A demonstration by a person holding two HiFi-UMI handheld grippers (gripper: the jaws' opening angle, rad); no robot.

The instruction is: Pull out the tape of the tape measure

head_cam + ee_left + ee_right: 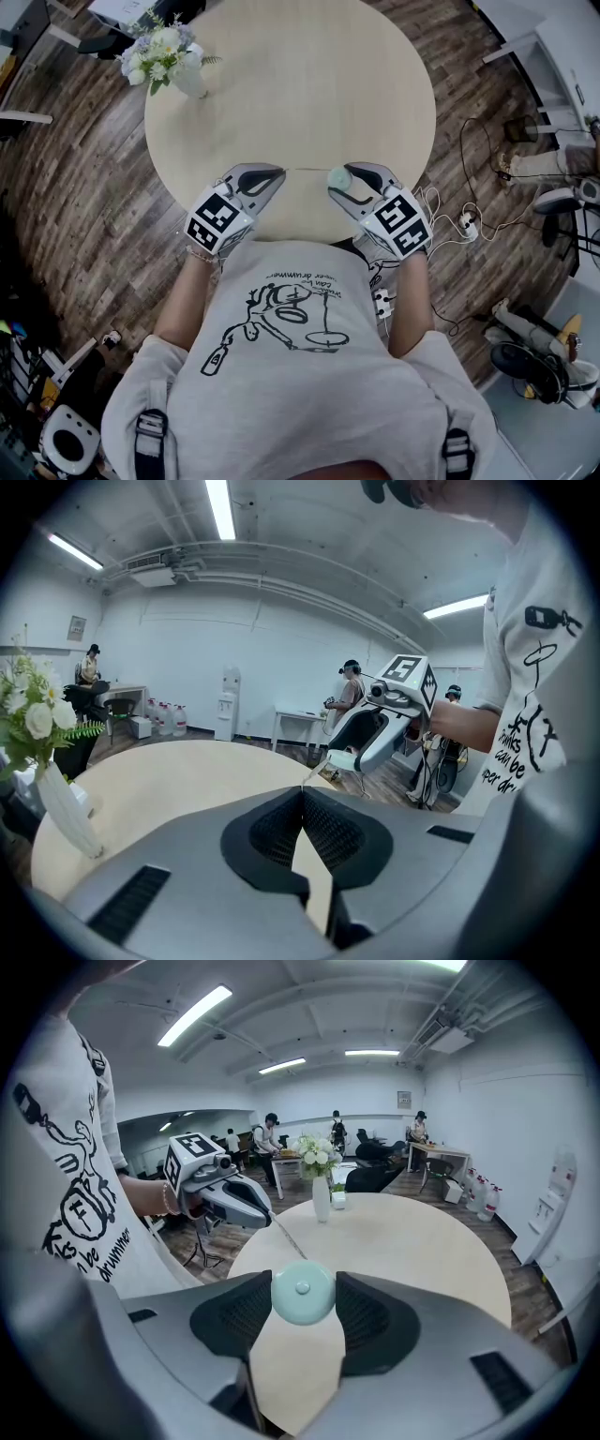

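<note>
- Lower centre, the right gripper clamps the round mint tape measure by its sides, likely to steady the case.
- The left gripper, jaws pinched shut on the tape end, holds it taut above the round table.
- Upper left, a white vase holds flowers.

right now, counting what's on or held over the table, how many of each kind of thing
grippers: 2, the left gripper and the right gripper
tape measure: 1, its tape stretched between the two
vase of flowers: 1
small white container beside the vase: 1
total: 5
</note>
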